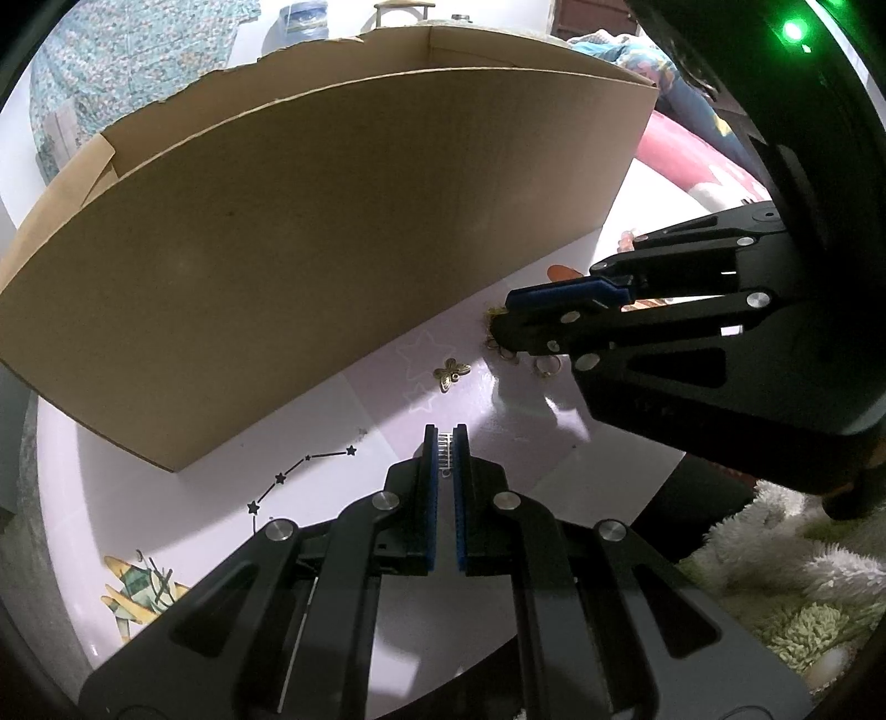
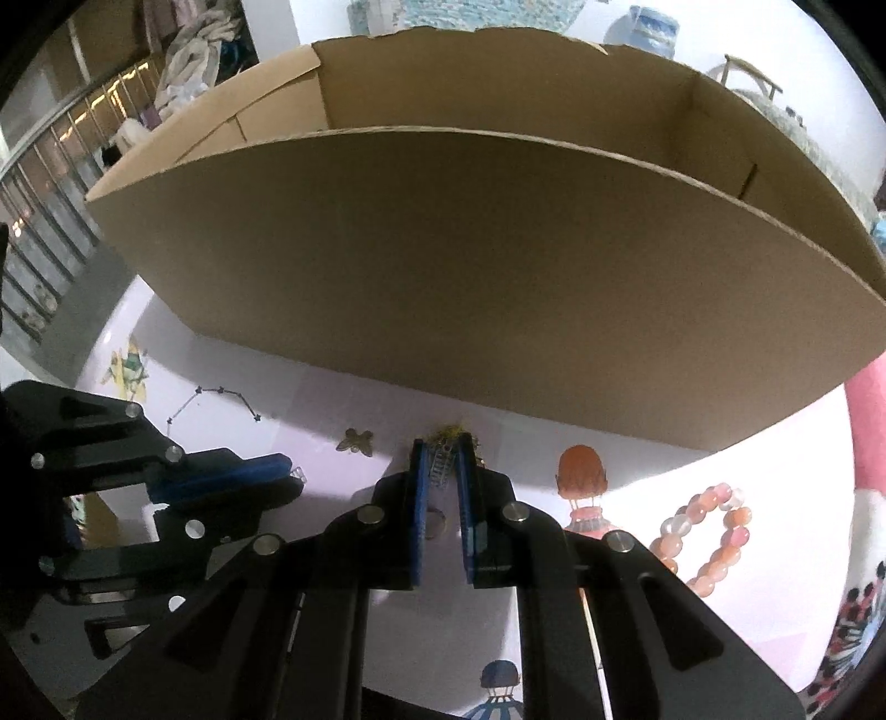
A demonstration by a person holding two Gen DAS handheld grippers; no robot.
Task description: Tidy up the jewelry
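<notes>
My left gripper [image 1: 446, 438] is shut on a small silver toothed piece [image 1: 444, 455] just above the table [image 1: 183, 498]; in the right wrist view a clear bit pokes out of the left gripper [image 2: 289, 469]. My right gripper [image 2: 443, 443] is shut on a gold tasselled piece [image 2: 449, 431] close to the front wall of the cardboard box [image 2: 470, 288]. In the left wrist view the right gripper [image 1: 505, 321] has the gold piece's rings [image 1: 545, 368] hanging under it. Between the two grippers a gold butterfly charm [image 1: 452, 374] [image 2: 356, 441] lies on the table [image 2: 692, 637]. Right of the right gripper lies a pink bead bracelet [image 2: 703, 540].
The tall open cardboard box [image 1: 332, 238] fills the back of the round printed table; its inside is hidden. A fluffy cream rug [image 1: 775, 581] lies below the table's right edge. A pink patterned object [image 2: 869, 471] stands at the far right, and a water jug [image 1: 302, 19] behind the box.
</notes>
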